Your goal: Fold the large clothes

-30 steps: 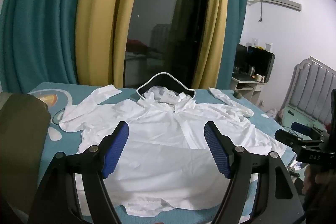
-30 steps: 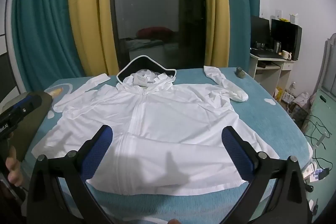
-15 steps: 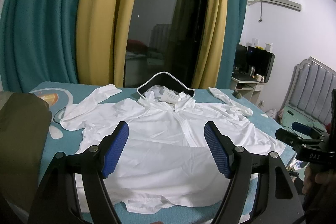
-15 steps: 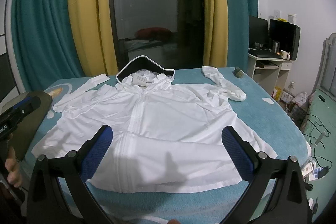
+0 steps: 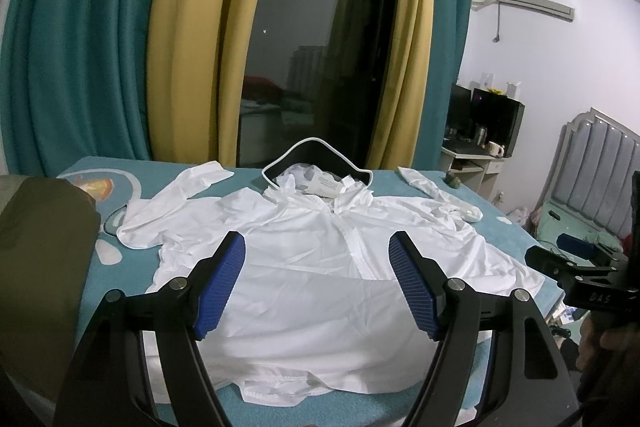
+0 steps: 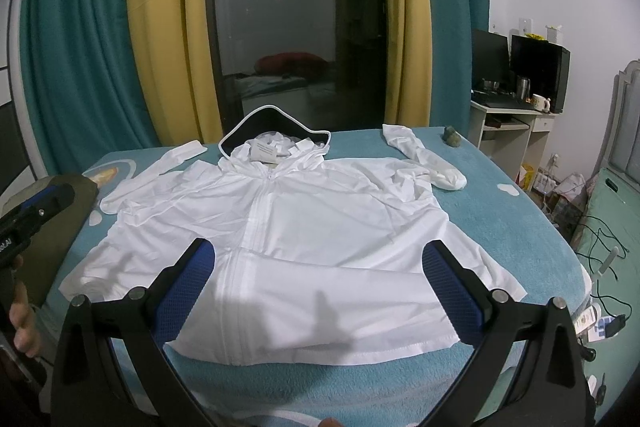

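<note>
A white zip-up hooded jacket (image 5: pixel 332 267) lies flat, front up, on a teal bed cover (image 6: pixel 520 227). It also shows in the right wrist view (image 6: pixel 320 223). Its hood (image 6: pixel 276 131), dark inside with white trim, points to the window. Both sleeves (image 6: pixel 424 155) spread out to the far corners. My left gripper (image 5: pixel 318 287) is open and empty above the jacket's near hem. My right gripper (image 6: pixel 320 291) is open and empty above the hem too.
An olive cloth (image 5: pixel 36 255) lies at the bed's left edge. Teal and yellow curtains (image 6: pixel 160 47) frame a dark glass door behind the bed. A desk with monitors (image 6: pixel 520 75) stands at the right. Cables lie on the floor (image 6: pixel 604 239).
Both grippers have pulled back slightly, so the jacket sits a little lower and farther in view. Jaws stay open. The jacket has not moved.
</note>
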### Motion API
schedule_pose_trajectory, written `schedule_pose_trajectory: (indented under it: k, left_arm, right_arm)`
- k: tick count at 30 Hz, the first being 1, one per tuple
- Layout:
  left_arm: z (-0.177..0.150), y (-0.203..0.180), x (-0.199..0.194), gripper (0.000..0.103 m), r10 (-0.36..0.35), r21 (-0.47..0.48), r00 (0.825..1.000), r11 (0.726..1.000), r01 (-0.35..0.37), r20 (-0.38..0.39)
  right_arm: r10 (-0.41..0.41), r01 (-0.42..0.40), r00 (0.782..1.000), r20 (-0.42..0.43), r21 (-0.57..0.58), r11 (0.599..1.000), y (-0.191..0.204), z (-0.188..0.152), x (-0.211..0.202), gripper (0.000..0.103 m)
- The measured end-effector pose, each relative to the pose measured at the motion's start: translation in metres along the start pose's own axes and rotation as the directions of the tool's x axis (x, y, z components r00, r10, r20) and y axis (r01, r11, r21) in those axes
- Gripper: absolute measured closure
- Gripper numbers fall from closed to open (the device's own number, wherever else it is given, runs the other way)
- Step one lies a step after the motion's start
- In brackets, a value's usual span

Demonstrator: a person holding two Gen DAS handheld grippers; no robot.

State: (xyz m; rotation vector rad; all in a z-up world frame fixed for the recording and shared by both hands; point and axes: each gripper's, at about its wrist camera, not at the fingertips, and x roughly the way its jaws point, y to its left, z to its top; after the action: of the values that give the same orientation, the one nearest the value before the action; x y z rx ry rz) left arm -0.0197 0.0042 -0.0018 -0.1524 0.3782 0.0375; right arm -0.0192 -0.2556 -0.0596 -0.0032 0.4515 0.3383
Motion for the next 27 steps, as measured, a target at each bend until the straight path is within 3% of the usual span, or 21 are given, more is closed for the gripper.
schedule_pose_trajectory:
  k: [27]
  left_arm:
    - [0.0003,-0.0018,-0.007,0.026,-0.005,-0.001,1.0,1.0,0.005,-0.001]
  right_arm:
    - [-0.003,0.003,1.0,0.001,0.0,1.0,-0.0008,-0.0006,0.0007,0.0]
